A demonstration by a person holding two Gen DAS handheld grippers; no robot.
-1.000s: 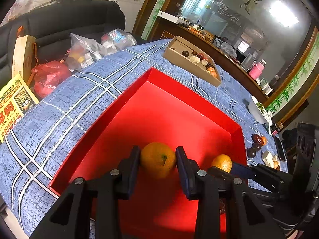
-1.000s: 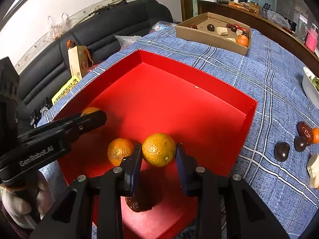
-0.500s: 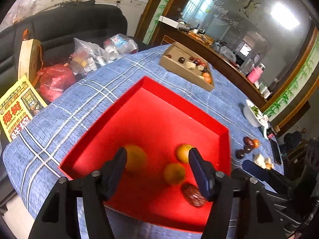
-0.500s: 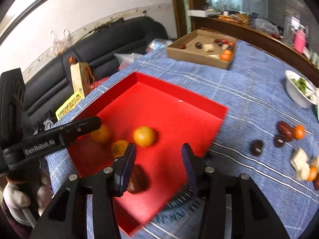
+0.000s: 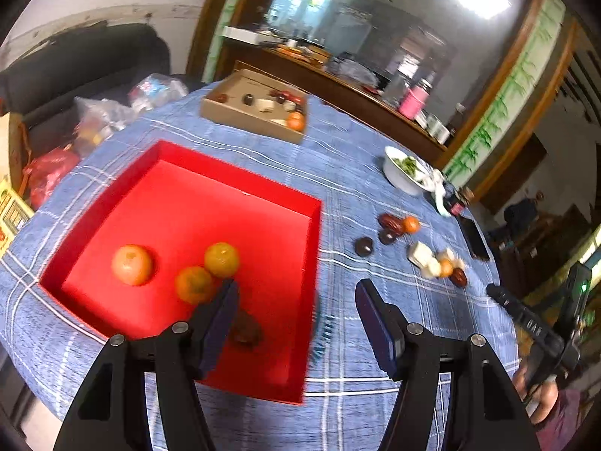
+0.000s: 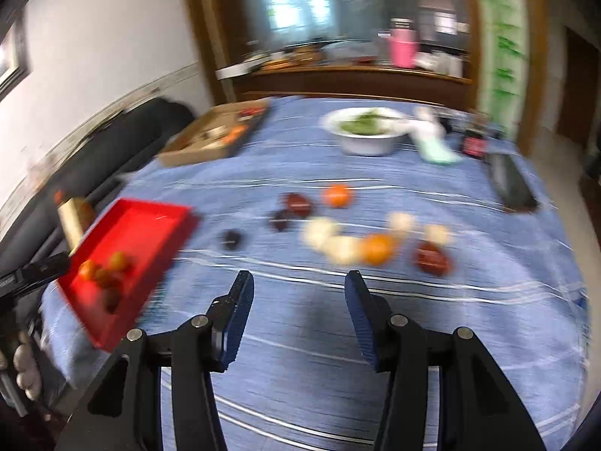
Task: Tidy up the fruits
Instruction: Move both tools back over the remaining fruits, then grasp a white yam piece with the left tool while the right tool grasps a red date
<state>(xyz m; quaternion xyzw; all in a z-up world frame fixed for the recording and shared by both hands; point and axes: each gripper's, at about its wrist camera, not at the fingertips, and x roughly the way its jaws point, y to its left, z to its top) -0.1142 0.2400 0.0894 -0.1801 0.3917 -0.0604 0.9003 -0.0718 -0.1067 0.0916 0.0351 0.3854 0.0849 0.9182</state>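
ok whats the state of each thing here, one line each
left hand-held gripper: open, nothing between its fingers
right hand-held gripper: open, empty, over bare cloth
red tray: open-topped, holds three oranges and a dark fruit
cardboard box: open, partly filled
white bowl: upright, greens inside
loose fruits: scattered on cloth

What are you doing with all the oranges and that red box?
A person is sorting fruit with a gripper in each hand. Three oranges and a dark fruit already lie in the red box. Both the left gripper and the right gripper are open and hold nothing. The right one faces the loose fruit on the blue tablecloth, including an orange and a dark red fruit.
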